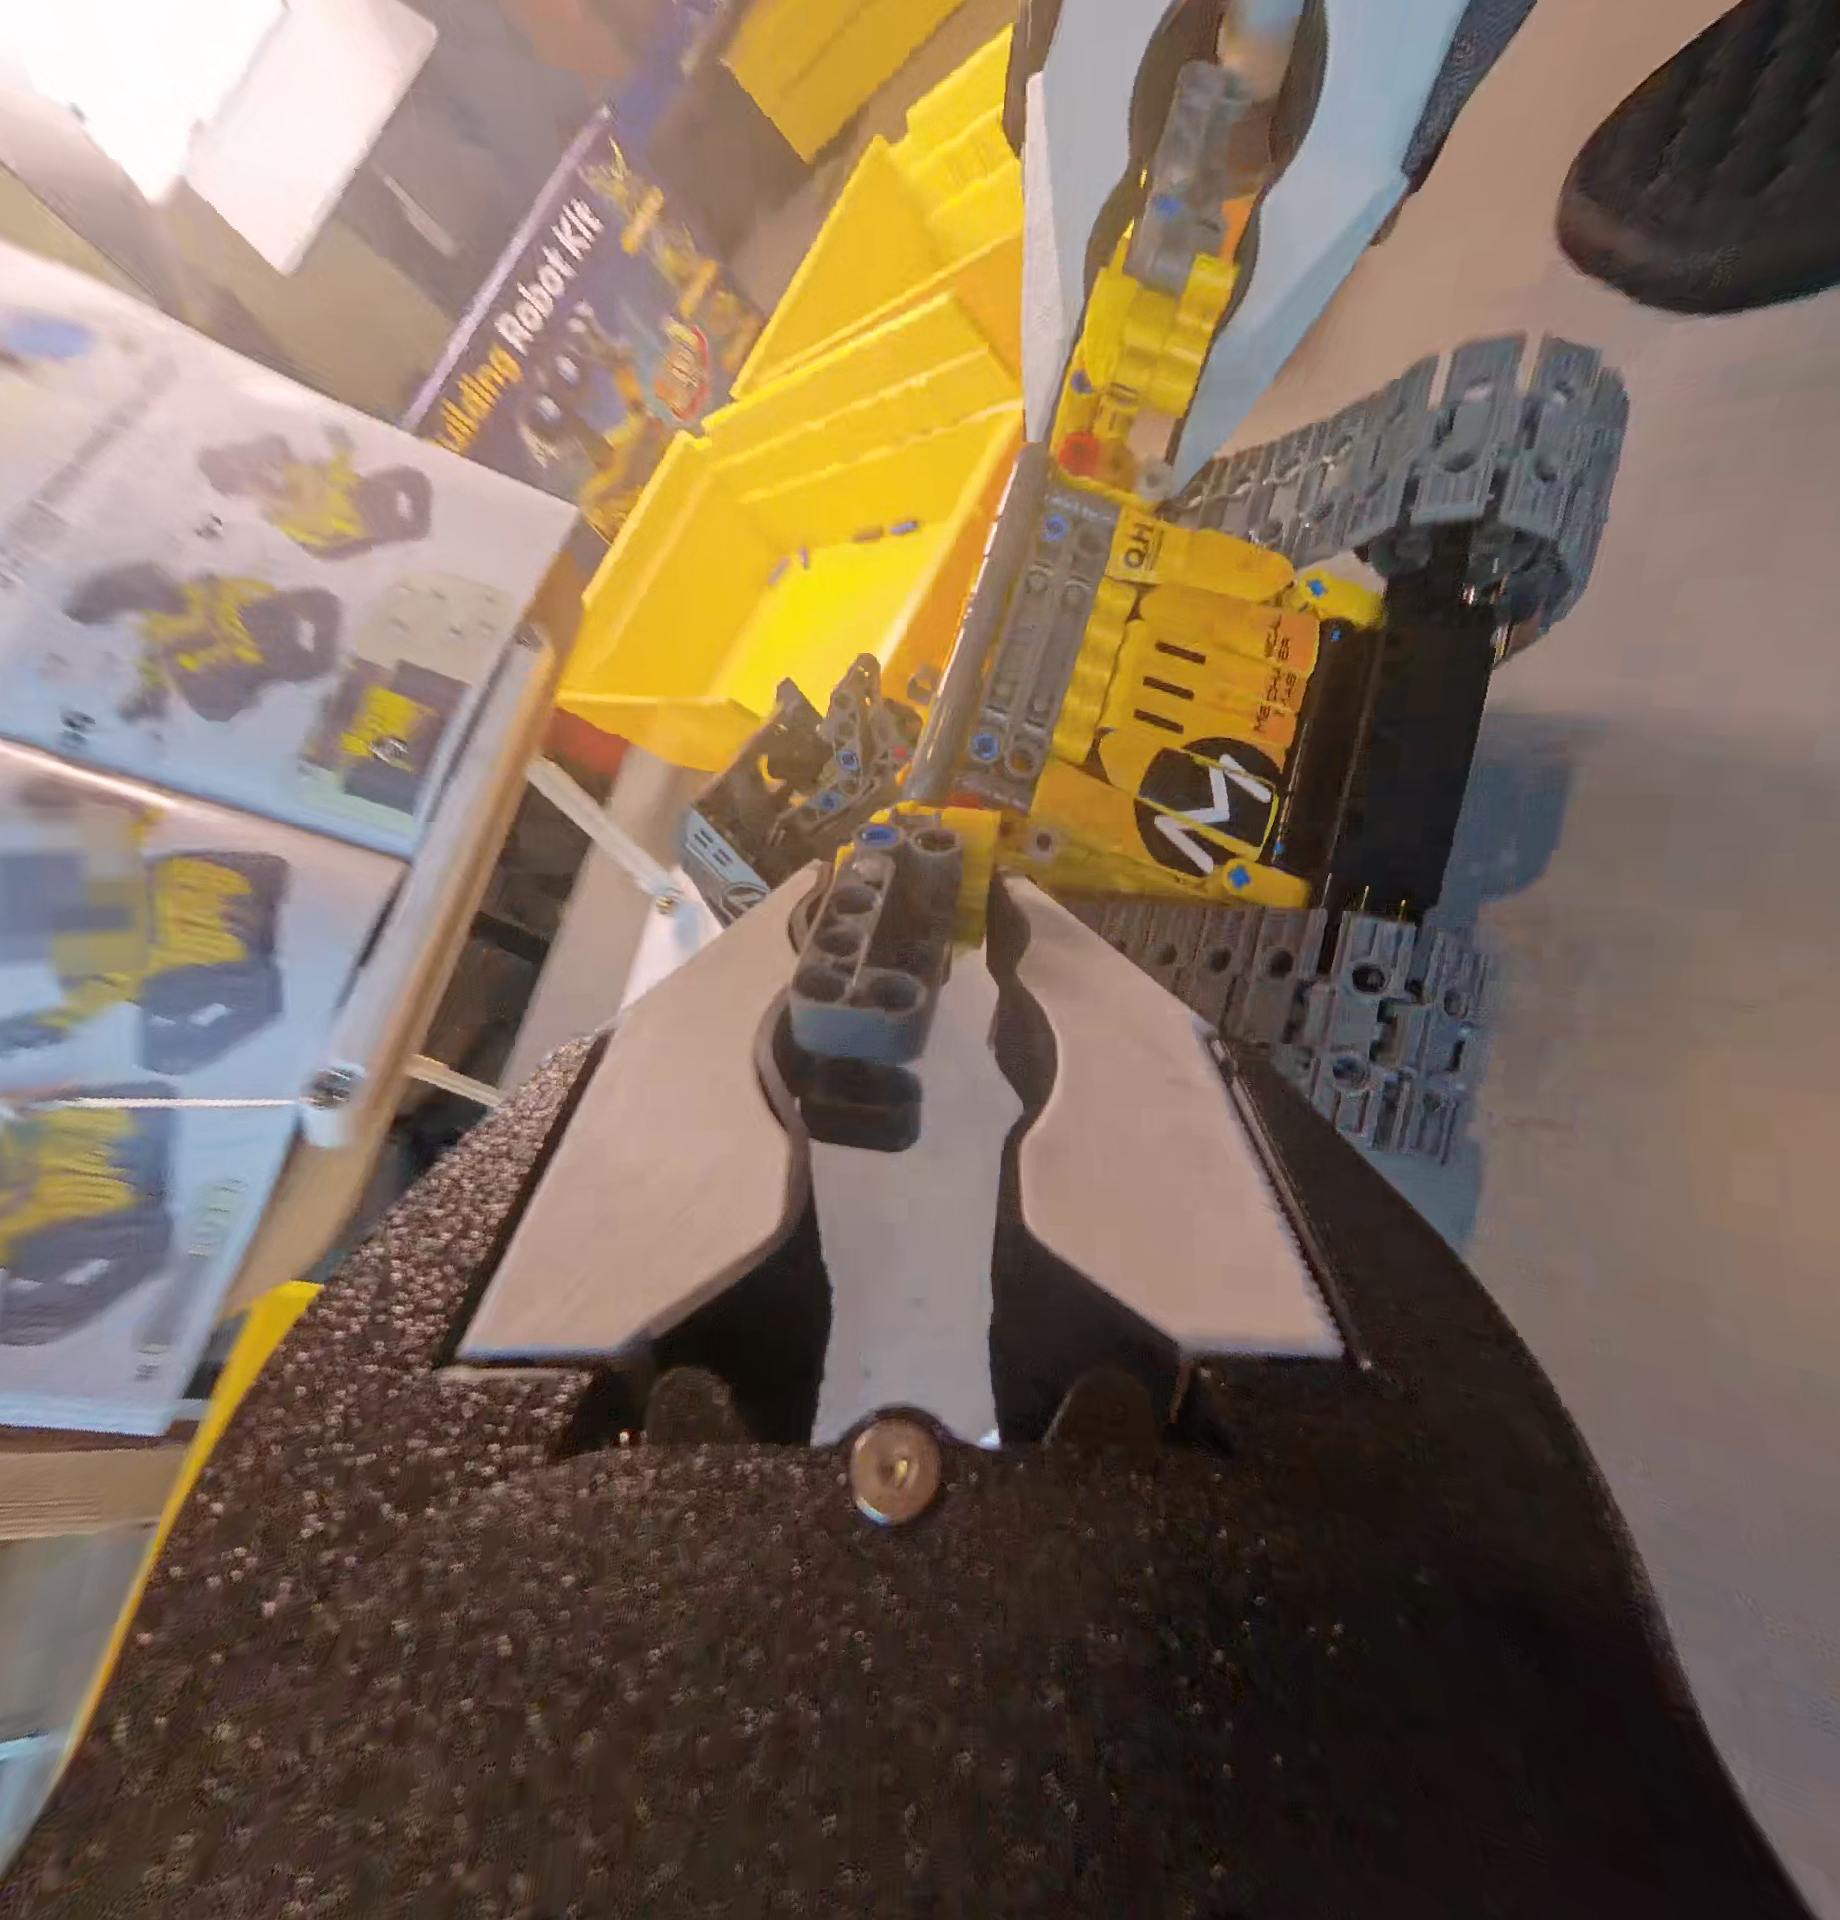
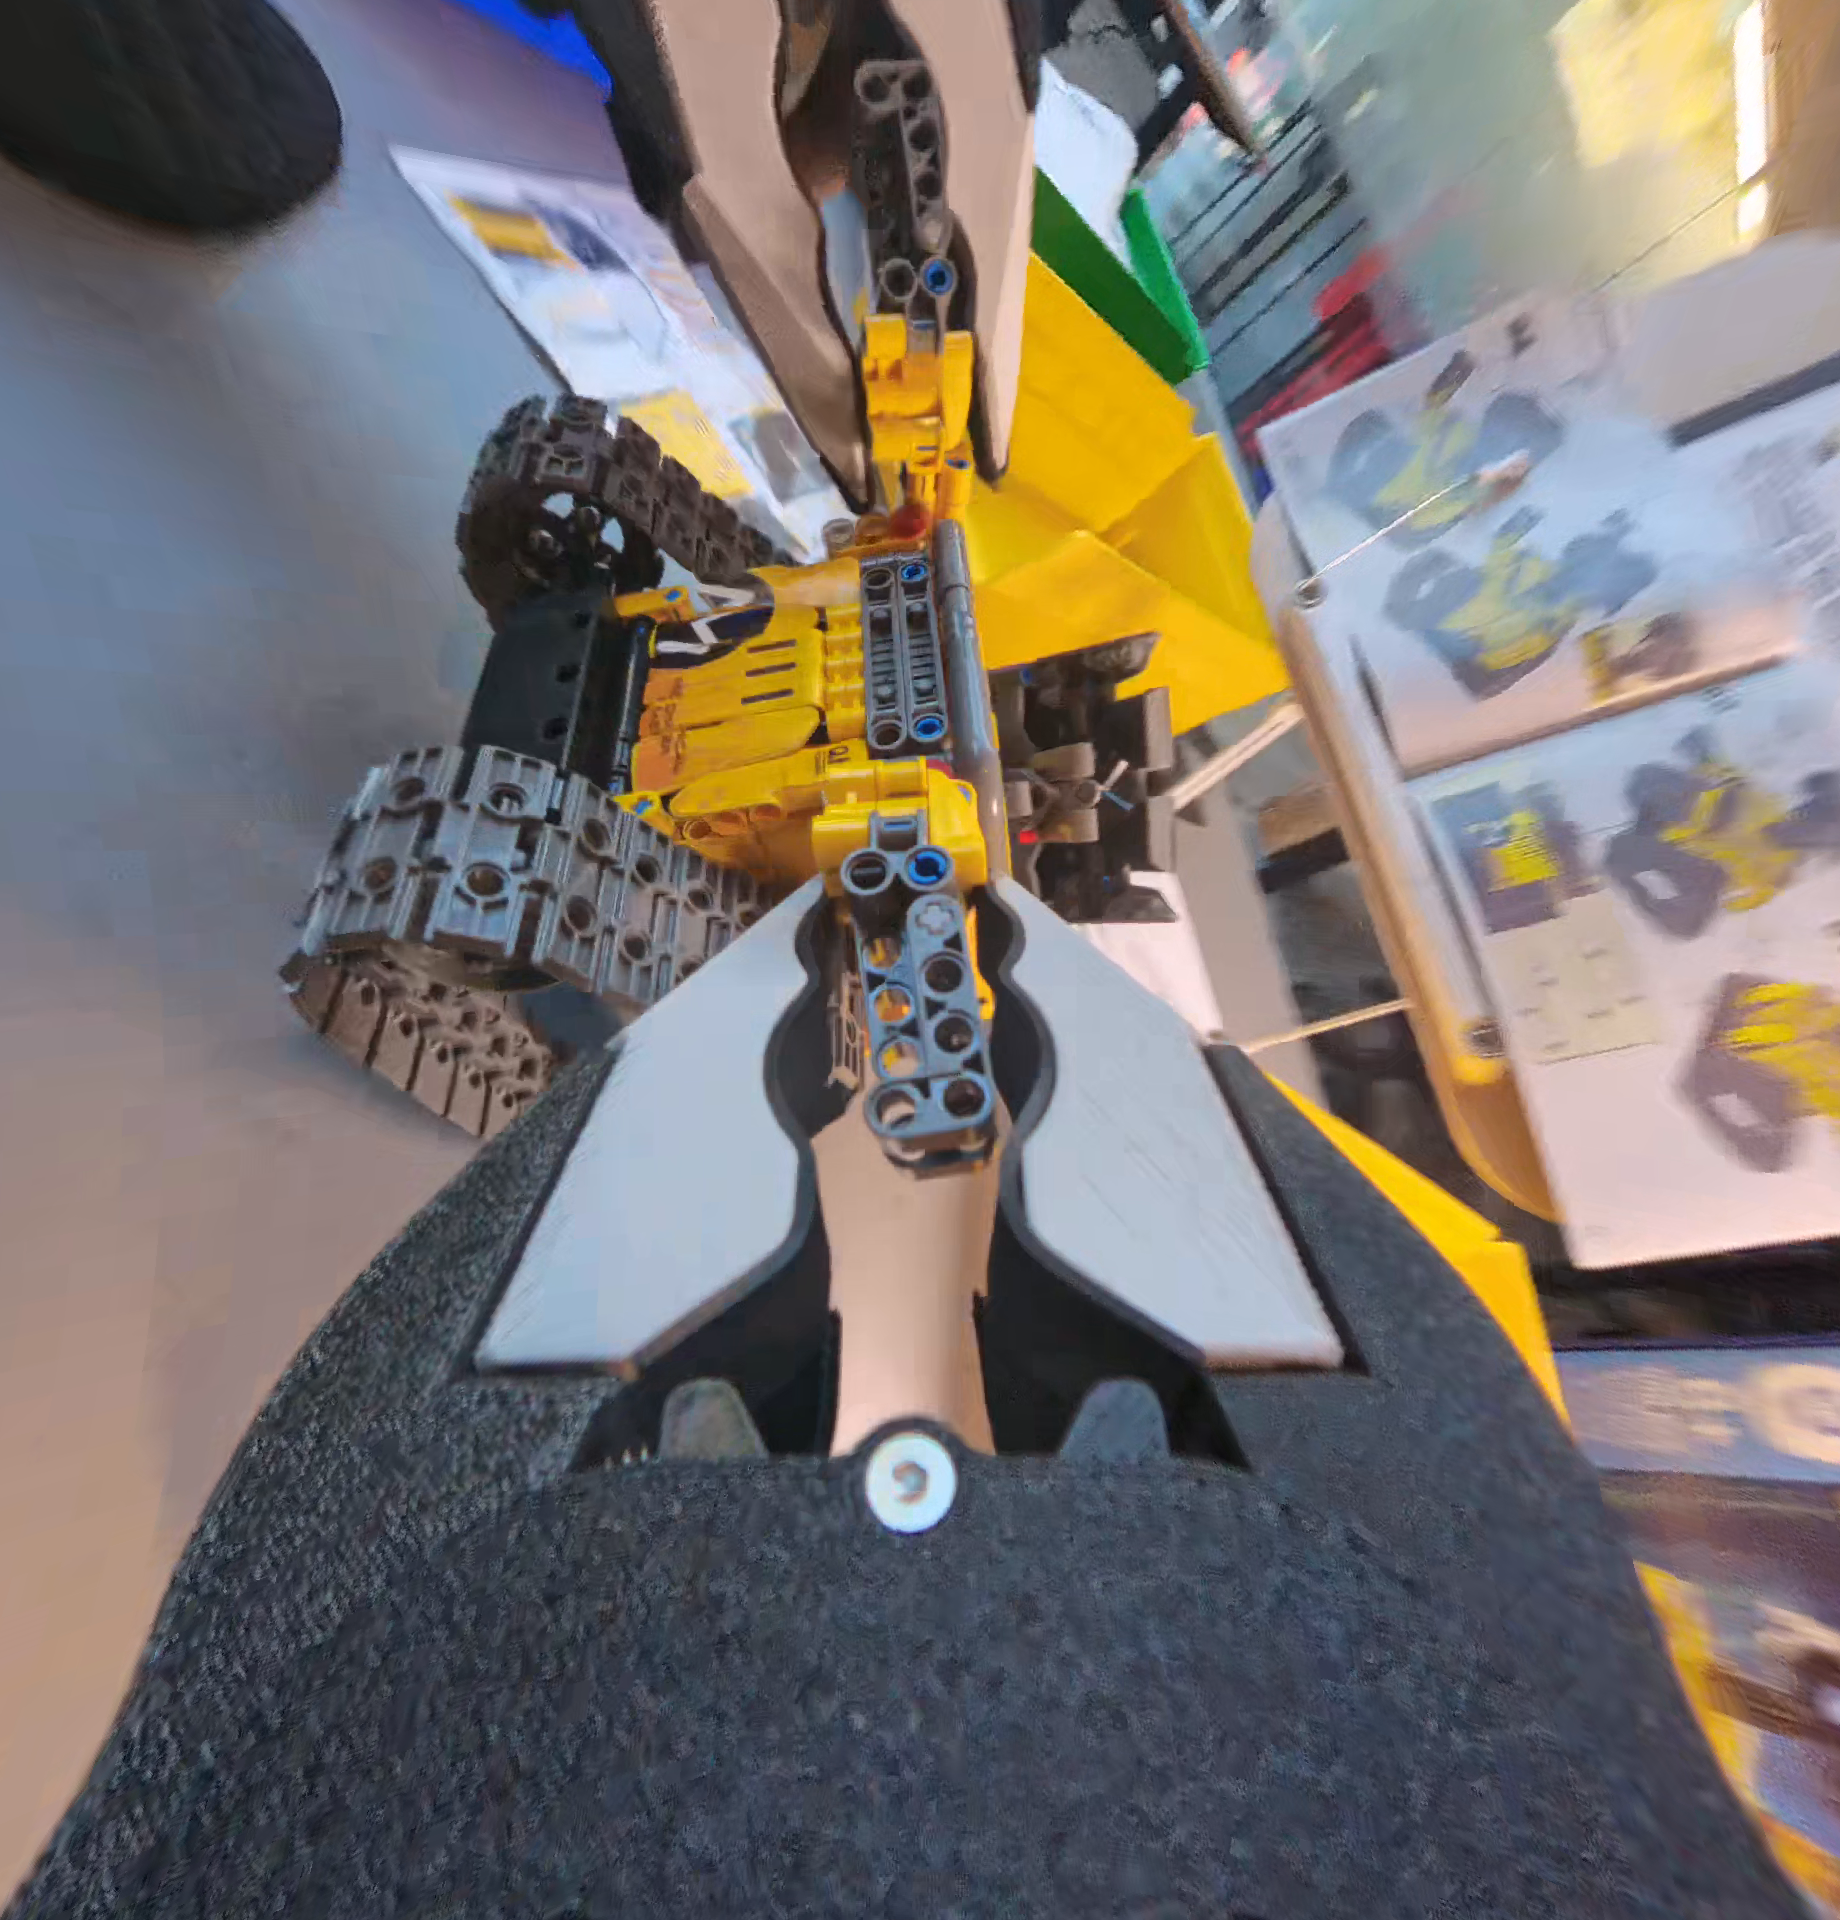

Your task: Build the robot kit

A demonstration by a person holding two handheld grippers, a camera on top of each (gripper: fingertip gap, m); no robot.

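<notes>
Two grippers (image 1: 900,904) (image 2: 911,904) clamp one tracked model's (image 1: 1186,675) two arms.

The toy digger (image 1: 1186,717) sits on the table (image 1: 1726,935) between the two grippers. The left gripper (image 1: 900,894) holds a beam (image 1: 874,966) at one end of it. The right gripper (image 2: 911,894) holds a bar (image 2: 926,1029) at the other end. Bins (image 1: 791,582) stand just beside the toy. A sheet of pictures (image 1: 199,582) stands near the bins. A box (image 1: 594,343) stands behind them.
</notes>
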